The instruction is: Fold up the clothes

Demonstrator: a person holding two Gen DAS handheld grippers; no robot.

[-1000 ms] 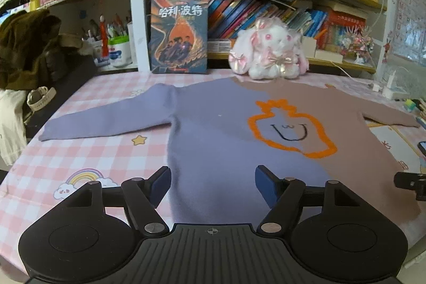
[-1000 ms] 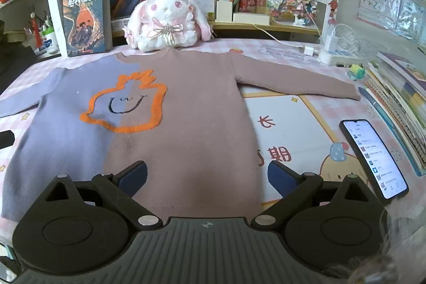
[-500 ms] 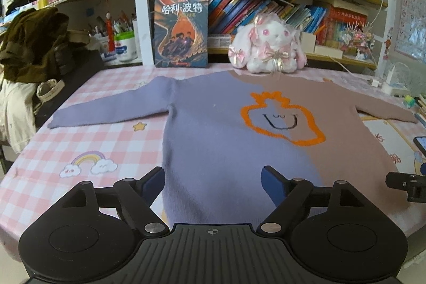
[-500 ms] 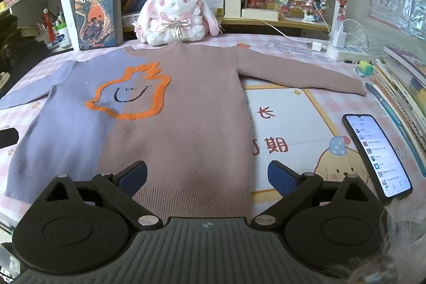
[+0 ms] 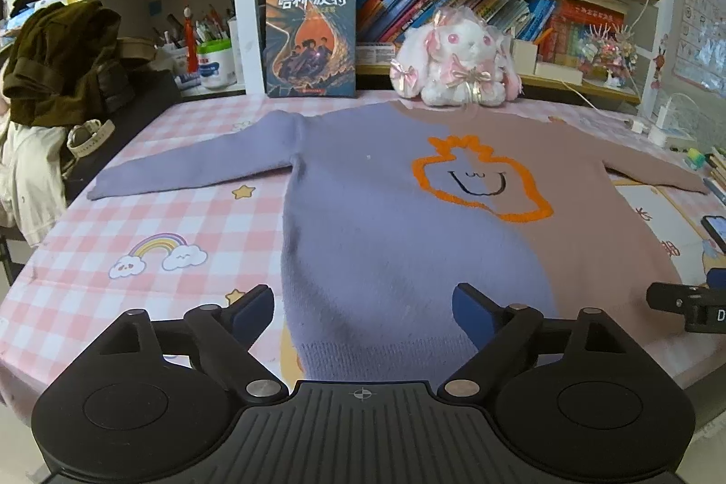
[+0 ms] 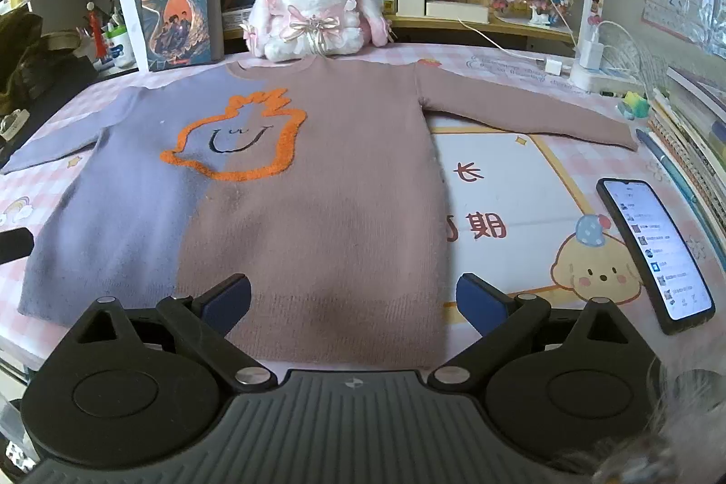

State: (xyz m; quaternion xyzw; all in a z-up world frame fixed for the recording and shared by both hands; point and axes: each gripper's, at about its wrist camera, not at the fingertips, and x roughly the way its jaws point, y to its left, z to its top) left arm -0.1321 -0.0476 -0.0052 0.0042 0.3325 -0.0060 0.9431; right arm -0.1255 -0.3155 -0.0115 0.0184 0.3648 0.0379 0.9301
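A soft, limp lilac-and-brown knit sweater [image 5: 408, 221] lies flat, sleeves spread, on the pink-checked counter [image 5: 149, 221]. Left tongs [image 5: 363, 305] and right tongs [image 6: 354, 295], both apart and empty, hover by its ribbed hem, likely the best hold.

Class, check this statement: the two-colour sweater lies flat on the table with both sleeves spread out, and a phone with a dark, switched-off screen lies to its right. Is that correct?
Not quite. The sweater does lie flat with both sleeves spread, and the phone does lie to its right, but its screen is lit and shows a list, not dark. The right wrist view shows this plainly.
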